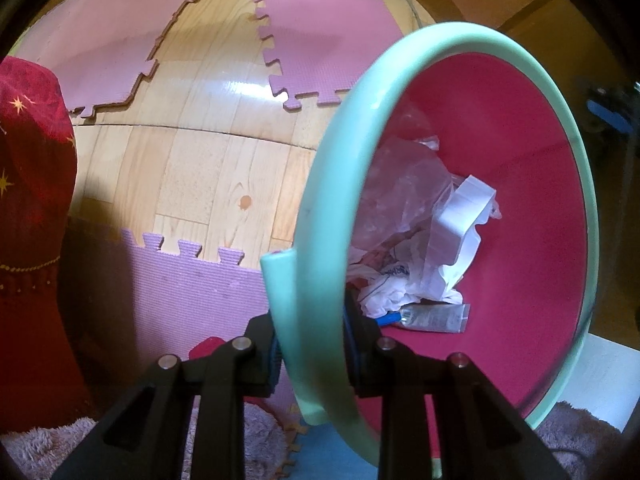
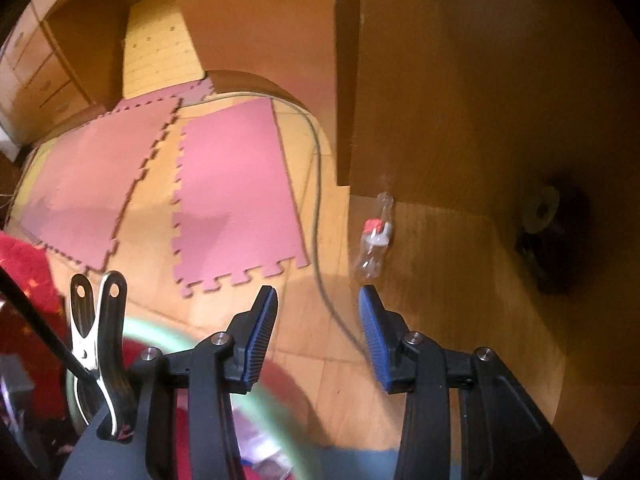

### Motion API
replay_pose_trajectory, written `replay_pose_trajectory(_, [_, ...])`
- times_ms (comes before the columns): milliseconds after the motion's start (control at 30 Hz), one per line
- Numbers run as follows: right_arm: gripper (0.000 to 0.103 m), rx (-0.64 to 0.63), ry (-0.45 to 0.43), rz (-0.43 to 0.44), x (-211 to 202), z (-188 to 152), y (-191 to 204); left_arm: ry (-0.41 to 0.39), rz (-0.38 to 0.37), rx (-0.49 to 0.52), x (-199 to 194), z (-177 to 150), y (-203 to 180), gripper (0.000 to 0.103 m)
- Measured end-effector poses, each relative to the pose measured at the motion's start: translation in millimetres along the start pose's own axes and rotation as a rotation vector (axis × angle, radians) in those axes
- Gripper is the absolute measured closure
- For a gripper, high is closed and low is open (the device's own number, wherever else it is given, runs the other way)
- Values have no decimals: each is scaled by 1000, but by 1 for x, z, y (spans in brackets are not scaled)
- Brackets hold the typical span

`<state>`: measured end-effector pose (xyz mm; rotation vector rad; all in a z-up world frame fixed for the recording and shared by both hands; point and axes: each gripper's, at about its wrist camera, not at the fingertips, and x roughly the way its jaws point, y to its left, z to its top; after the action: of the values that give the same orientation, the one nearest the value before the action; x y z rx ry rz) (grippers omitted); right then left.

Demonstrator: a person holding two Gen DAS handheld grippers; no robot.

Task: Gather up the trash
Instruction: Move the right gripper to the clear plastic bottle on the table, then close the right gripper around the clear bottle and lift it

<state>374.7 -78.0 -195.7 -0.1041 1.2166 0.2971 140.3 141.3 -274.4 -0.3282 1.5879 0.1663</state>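
Note:
A pink bin with a mint-green rim (image 1: pixel 460 40) fills the right half of the left wrist view. My left gripper (image 1: pixel 312 344) is shut on the near part of that rim, beside a green handle stub (image 1: pixel 280 280). Inside the bin lie a clear plastic bag (image 1: pixel 404 184), crumpled white paper (image 1: pixel 460 236) and a small tube (image 1: pixel 436 316). In the right wrist view a clear plastic bottle (image 2: pixel 374 240) with a red label lies on the wooden floor by a cabinet corner. My right gripper (image 2: pixel 318 320) hangs above the floor, short of the bottle, open and holding nothing. The bin's rim (image 2: pixel 168 328) shows blurred at lower left.
Purple foam mats (image 2: pixel 232 192) cover parts of the wooden floor. A grey cable (image 2: pixel 320 208) runs along the floor between mat and bottle. Wooden cabinet panels (image 2: pixel 440 100) rise on the right, with a dark round object (image 2: pixel 544 208) beyond. Red starred cloth (image 1: pixel 32 160) and a metal clip (image 2: pixel 96 332) sit at left.

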Motion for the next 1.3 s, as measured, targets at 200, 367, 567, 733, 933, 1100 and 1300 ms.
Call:
replay_pose_trajectory(200, [60,41,58,-42,54,22,-13,11,12,-14,3,0,2,77])
replay_pose_trajectory(367, [60,97,101,-61,96,36,-29,12,15,-12,4,0,4,78])
replay_pose_trajectory(567, [60,160,134,-53,126,44,-47,11,27,-9,6,0,3,78])
replay_pose_trajectory(733, [60,200,152,-46,140,47,-58,16,34,-17,8,1,4,78])
replay_pose_trajectory(933, [62,213,172,-44,149,44,-61,17,37,-21,8,1,5,78])
replay_pose_trajectory(1100, [71,192,183,-62,153,41,-60,19,36,-23,8,1,6,78])
replay_pose_trajectory(1300, [71,199,194,-48,142,31,-69,23,50,-29,10,1,8,78])
